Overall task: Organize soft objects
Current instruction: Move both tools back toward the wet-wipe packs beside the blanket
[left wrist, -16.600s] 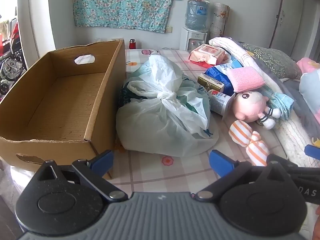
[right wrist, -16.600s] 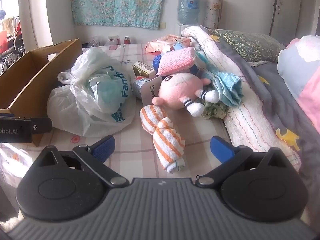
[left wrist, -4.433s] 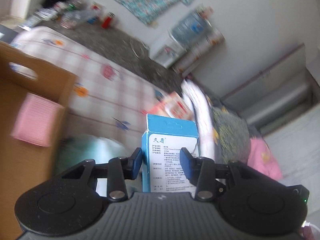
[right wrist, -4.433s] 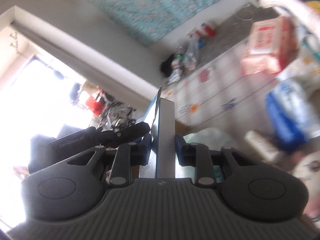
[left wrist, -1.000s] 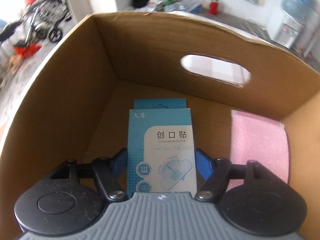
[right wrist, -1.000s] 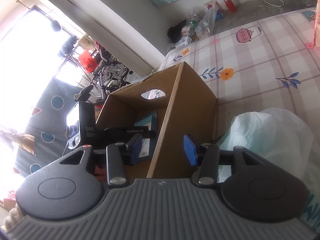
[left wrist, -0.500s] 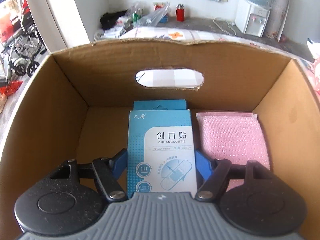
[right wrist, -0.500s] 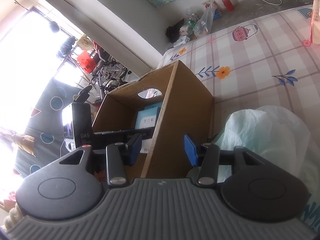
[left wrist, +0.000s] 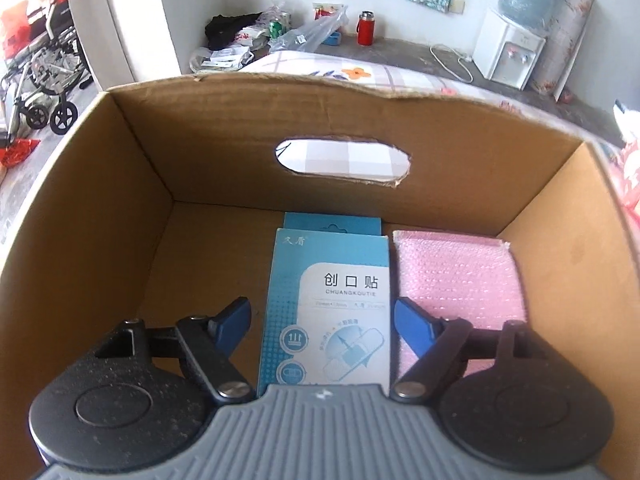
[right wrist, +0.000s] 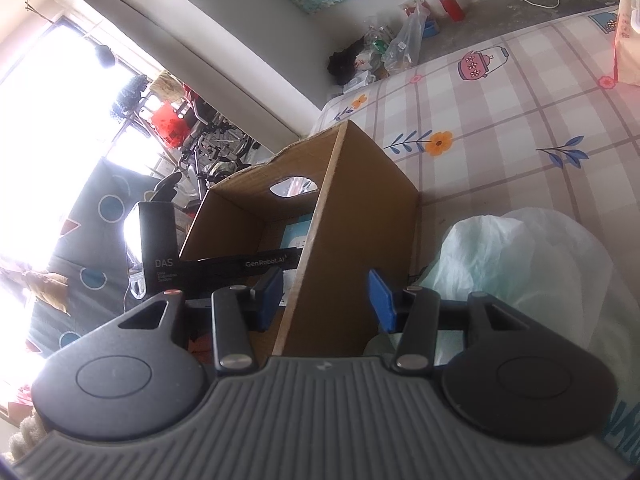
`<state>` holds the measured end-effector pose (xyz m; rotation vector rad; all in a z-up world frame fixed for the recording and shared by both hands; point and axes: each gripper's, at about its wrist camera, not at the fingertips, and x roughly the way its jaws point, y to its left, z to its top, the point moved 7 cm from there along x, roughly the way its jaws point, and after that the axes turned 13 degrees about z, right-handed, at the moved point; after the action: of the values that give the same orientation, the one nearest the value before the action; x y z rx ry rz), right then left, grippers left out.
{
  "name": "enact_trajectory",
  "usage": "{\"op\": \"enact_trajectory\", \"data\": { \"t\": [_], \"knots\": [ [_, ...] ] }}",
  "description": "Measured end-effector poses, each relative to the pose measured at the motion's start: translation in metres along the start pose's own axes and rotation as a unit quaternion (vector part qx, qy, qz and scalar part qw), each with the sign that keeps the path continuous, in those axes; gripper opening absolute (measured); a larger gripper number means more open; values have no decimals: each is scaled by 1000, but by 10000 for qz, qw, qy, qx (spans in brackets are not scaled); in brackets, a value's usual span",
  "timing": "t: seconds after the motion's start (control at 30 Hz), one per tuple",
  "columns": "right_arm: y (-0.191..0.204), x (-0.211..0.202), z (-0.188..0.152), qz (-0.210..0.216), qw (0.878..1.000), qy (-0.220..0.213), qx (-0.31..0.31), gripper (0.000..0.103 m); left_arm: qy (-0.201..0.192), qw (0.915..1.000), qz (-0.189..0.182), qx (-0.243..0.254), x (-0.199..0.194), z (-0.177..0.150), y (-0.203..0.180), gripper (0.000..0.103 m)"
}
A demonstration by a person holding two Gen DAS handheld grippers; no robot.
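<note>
A blue plaster box (left wrist: 332, 256) lies flat on the floor of the cardboard box (left wrist: 224, 152), beside a pink bubble-textured pad (left wrist: 456, 276). My left gripper (left wrist: 320, 312) reaches down into the cardboard box. Its jaws are opening, with the plaster box between them and a gap showing at the left pad. In the right wrist view, my right gripper (right wrist: 324, 296) hangs open over the near side wall of the cardboard box (right wrist: 360, 208) without touching it. The plaster box (right wrist: 298, 234) shows inside.
A white plastic bag (right wrist: 520, 264) lies against the cardboard box on the checked sheet (right wrist: 520, 120). A pink wipes pack (right wrist: 628, 40) sits at the far right. Beyond the bed are a water dispenser (left wrist: 512, 52), a red bottle (left wrist: 365, 32) and a wheelchair (left wrist: 44, 80).
My left jaws have spread away from the plaster box, which now rests on the cardboard box floor. The right gripper has stayed where it was.
</note>
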<state>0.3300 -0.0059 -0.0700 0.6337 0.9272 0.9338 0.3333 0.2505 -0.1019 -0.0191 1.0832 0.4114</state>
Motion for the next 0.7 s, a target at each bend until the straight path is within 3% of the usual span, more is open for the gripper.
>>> {"op": "enact_trajectory", "data": {
  "t": [0.43,0.57,0.7],
  "knots": [
    [4,-47,1,-83,9992,-382,-94,48,-929,9946,-147,-446,-93,7,-1,83],
    [-3,-76,2,-176,9980,-593,-95,48,-1139,9916,-408,-457,-125,11,-23,83],
    [-16,-116,6,-389,9949,-926,-43,48,-1313,9879,-813,-165,-156,12,-66,83]
  ]
}}
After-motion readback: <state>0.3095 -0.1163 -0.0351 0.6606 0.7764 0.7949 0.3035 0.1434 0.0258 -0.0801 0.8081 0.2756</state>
